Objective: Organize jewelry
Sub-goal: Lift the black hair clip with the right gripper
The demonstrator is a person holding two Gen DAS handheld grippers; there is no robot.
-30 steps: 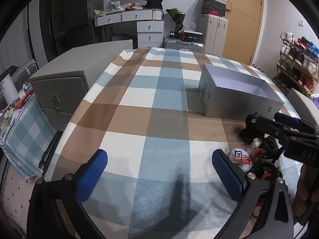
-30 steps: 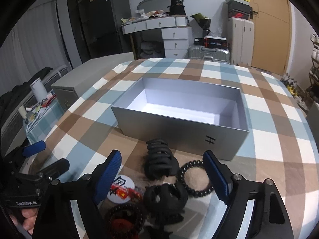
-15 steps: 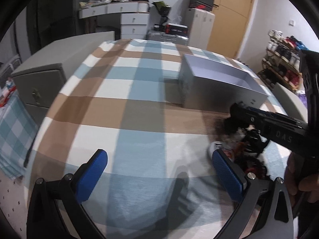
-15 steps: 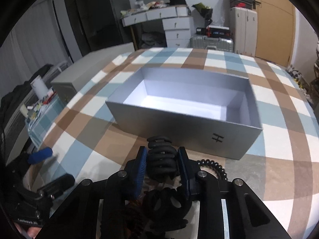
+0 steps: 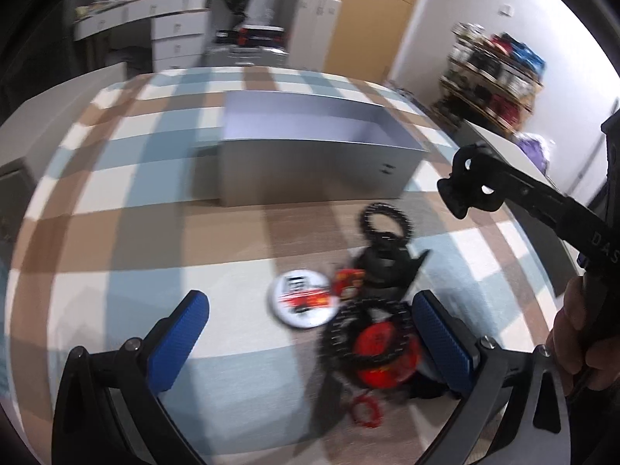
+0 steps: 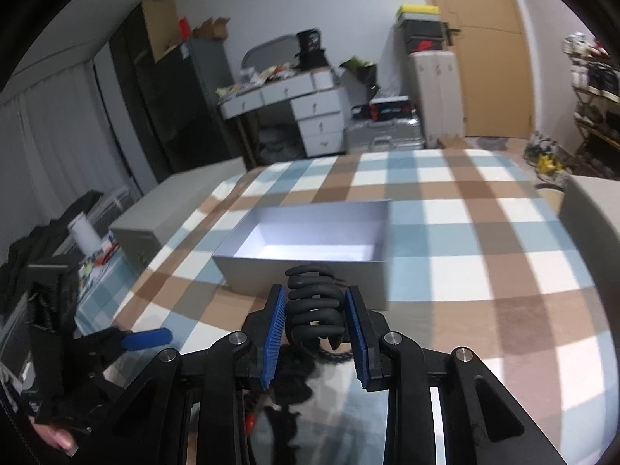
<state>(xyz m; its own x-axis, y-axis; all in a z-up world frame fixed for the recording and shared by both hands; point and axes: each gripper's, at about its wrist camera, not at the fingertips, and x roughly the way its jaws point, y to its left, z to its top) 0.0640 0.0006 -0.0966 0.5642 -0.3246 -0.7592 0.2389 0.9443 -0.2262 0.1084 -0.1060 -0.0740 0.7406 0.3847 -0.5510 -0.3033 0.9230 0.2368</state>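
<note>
Jewelry is lying just ahead of the left gripper, whose fingers are spread wide and gripping nothing: a round badge, beaded bracelets and a coil tie are waiting. Right gripper is clamping a black claw clip, raised just before the silver box, which is looking empty, so sorting is barely starting.
</note>
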